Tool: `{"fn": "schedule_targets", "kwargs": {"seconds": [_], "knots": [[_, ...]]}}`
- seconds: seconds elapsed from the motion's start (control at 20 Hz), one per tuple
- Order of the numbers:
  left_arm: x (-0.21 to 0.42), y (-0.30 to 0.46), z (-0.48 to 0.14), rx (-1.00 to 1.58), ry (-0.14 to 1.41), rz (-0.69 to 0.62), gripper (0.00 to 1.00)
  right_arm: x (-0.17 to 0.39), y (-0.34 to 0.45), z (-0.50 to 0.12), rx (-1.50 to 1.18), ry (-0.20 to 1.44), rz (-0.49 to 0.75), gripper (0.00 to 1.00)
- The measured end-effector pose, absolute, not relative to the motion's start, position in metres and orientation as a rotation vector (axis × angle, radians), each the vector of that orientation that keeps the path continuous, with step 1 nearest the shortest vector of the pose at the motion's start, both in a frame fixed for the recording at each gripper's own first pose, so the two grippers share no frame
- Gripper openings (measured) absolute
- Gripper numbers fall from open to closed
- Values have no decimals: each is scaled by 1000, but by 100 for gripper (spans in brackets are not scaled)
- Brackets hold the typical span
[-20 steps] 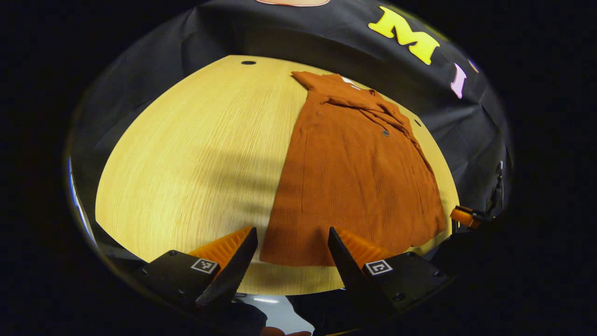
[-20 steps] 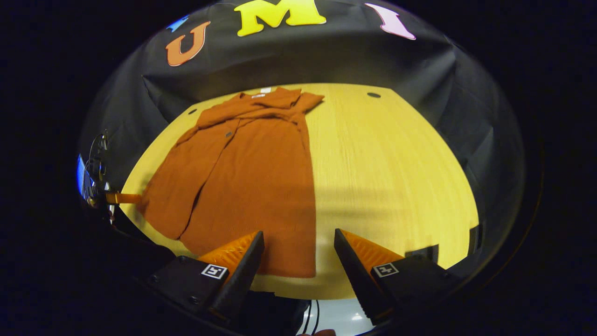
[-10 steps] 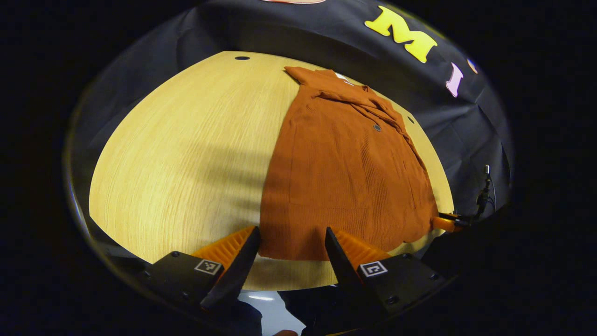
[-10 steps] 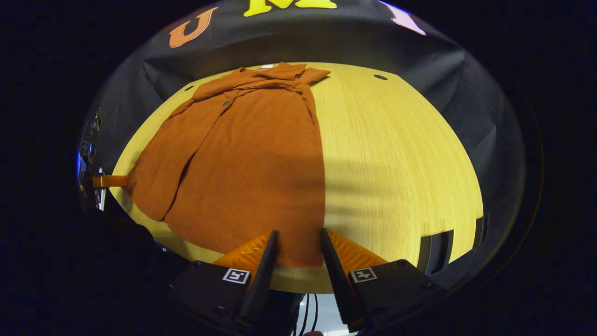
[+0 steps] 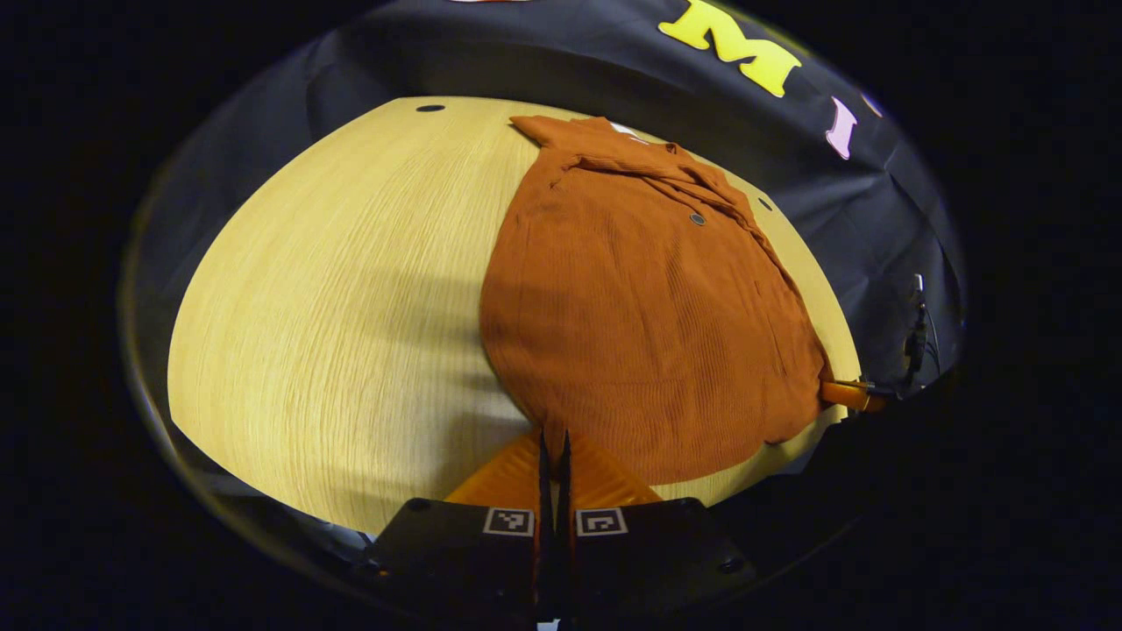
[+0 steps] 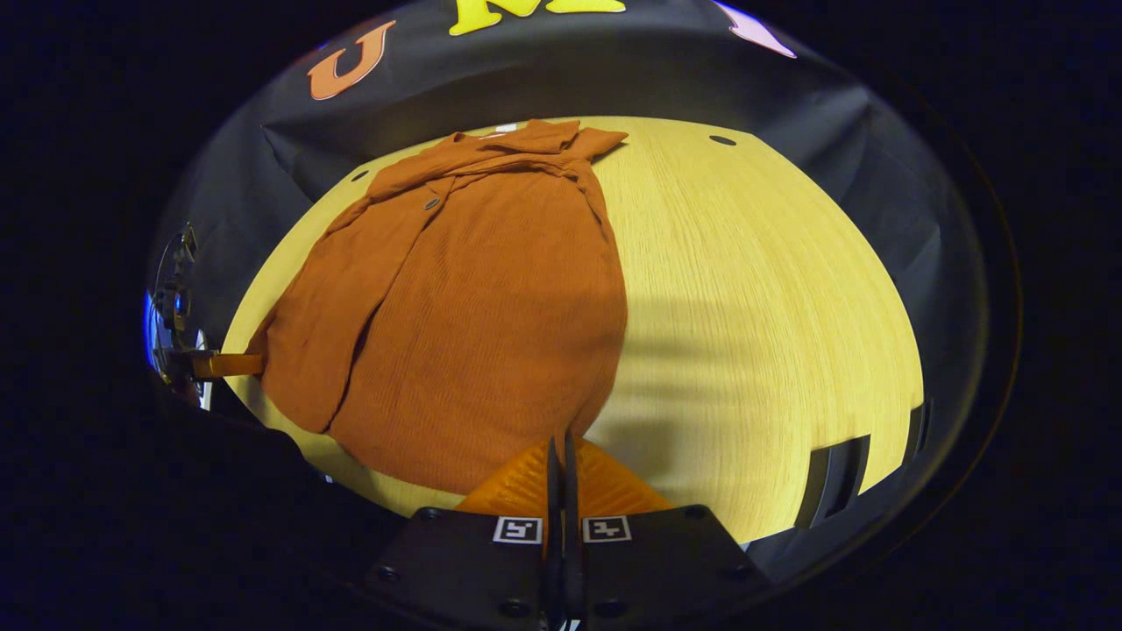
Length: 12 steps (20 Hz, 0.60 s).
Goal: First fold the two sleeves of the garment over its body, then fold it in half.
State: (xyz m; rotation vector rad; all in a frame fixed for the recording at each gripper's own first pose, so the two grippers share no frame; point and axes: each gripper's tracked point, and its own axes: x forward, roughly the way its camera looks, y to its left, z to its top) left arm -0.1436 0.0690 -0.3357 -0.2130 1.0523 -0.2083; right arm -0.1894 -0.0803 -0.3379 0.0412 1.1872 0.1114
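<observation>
A rust-orange garment (image 5: 640, 298) lies flat on the wooden table (image 5: 333, 289), collar at the far end, both sleeves folded across its chest. In the left gripper view my left gripper (image 5: 554, 436) is shut on the near hem corner, and the fabric rounds in toward its fingers. In the right gripper view the same garment (image 6: 473, 307) shows, with my right gripper (image 6: 561, 440) shut on the other near hem corner. Each view also catches the far gripper at the hem: the right gripper (image 5: 846, 394) and the left gripper (image 6: 223, 364).
The tabletop (image 6: 754, 298) runs bare and wide beside the garment. Small dark holes (image 5: 429, 108) (image 6: 722, 140) sit near its far edge. The black cloth wall stands right behind the table. A cable (image 5: 916, 333) hangs near the right gripper.
Both grippers moved in onto the near hem and went from open to shut, pinching the two corners. The hem now curves toward the fingers instead of lying straight.
</observation>
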Motion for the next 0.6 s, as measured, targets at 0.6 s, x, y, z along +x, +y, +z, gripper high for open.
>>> {"fn": "schedule_targets", "kwargs": {"seconds": [0.6], "knots": [[-7, 49, -221, -231, 764, -280, 3, -38, -70, -237, 140, 882, 139, 2]]}}
